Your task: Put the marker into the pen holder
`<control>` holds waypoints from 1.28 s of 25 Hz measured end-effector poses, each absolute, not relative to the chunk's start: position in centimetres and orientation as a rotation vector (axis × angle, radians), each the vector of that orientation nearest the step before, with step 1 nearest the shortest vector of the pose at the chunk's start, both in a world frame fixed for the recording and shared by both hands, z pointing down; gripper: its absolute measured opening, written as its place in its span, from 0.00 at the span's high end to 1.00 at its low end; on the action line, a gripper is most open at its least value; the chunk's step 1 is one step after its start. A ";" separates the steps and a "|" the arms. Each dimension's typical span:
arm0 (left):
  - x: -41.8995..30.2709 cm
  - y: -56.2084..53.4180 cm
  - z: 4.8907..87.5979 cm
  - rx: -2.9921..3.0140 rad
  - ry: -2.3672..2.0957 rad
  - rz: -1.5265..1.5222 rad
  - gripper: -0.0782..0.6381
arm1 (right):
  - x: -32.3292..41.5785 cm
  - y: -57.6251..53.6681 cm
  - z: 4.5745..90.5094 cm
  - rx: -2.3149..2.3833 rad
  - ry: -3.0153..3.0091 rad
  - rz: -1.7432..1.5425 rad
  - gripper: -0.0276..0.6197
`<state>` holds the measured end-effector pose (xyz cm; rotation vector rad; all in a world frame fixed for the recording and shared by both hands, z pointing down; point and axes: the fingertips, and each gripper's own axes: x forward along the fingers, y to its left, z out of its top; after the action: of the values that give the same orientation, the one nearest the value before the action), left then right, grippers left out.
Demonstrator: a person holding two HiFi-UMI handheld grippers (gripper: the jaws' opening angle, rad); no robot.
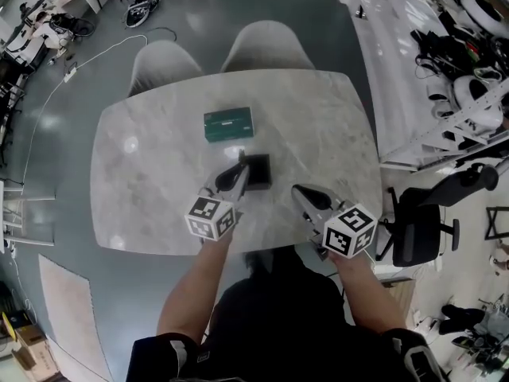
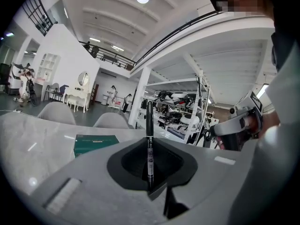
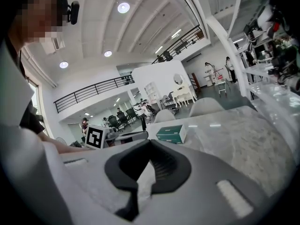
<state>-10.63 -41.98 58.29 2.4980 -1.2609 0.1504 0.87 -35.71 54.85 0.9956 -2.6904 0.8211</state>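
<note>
A black marker (image 2: pixel 149 139) stands upright between the jaws of my left gripper (image 2: pixel 150 184), which is shut on it. In the head view the left gripper (image 1: pixel 236 177) points at the left side of the black pen holder (image 1: pixel 259 171) near the table's middle, and the marker (image 1: pixel 241 158) shows as a thin stick at its tip. The pen holder is hidden in the left gripper view. My right gripper (image 1: pixel 301 191) hovers to the right of the holder, apart from it. Its jaws (image 3: pixel 135 193) are together with nothing in them.
A green box (image 1: pixel 228 124) lies on the marble table (image 1: pixel 143 181) beyond the holder, also seen as the green box (image 2: pixel 96 143) and the green box (image 3: pixel 171 133). Two grey chairs (image 1: pixel 266 44) stand at the far edge. An office chair (image 1: pixel 425 221) and white racks (image 1: pixel 453 70) are at right.
</note>
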 end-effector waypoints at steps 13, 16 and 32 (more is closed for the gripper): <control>-11.1 -43.0 59.2 2.508 -1.241 0.174 0.83 | -0.2 -36.2 54.7 0.956 -2.687 0.827 0.95; -11.0 -43.0 59.6 2.511 -1.237 0.187 0.83 | -0.6 -36.0 54.8 0.950 -2.684 0.832 0.95; -11.4 -39.6 61.8 2.540 -1.174 0.370 0.83 | -1.3 -34.5 54.9 0.927 -2.682 0.854 0.95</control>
<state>-11.41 -39.60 61.80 2.5398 -1.1744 0.3705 -1.34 -34.48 54.93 0.9271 -2.6819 0.8538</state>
